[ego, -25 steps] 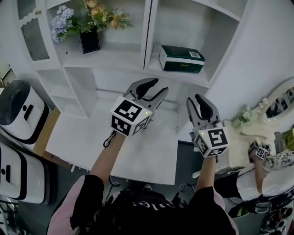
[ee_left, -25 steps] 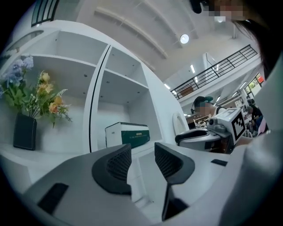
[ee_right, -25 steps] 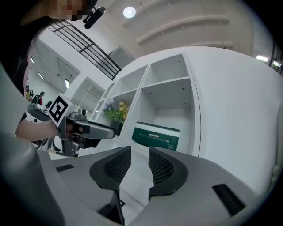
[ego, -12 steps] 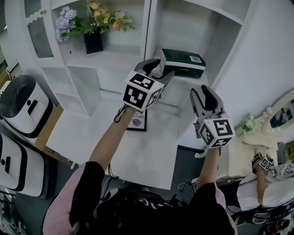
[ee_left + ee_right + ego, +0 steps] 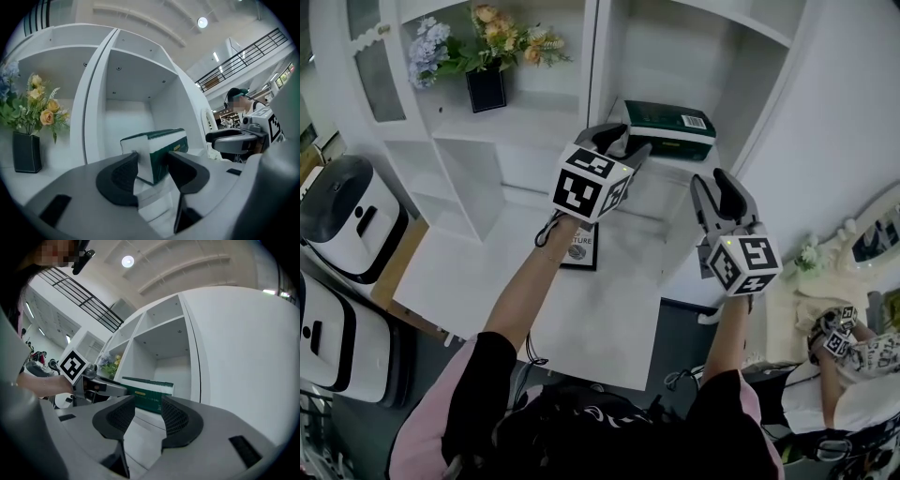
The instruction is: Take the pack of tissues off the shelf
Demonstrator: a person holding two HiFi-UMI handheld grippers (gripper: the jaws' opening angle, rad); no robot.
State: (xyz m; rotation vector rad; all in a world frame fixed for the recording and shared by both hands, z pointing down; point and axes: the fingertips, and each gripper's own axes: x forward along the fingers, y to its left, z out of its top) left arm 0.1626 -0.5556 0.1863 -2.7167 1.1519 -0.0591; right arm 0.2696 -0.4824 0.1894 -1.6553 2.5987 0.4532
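Head view: dark green pack of tissues [image 5: 670, 123] lies flat on the white shelf [image 5: 694, 167], in the right-hand compartment, close to the divider. Left hand-held gripper [image 5: 626, 142] is held level at the pack's near end. Left gripper view shows its jaws wide apart, having just closed in a little, with the pack's corner framed between them and the pads not pressing on it. Right hand-held gripper [image 5: 712, 180] sits lower right, near the shelf edge and apart from the pack; its jaws are parted and have just been opening, gripping nothing, with the pack seen beyond the gap. Black vase of flowers [image 5: 486, 86] stands in the next compartment left. Small framed card [image 5: 579, 246] lies on the surface [image 5: 469, 281] below.
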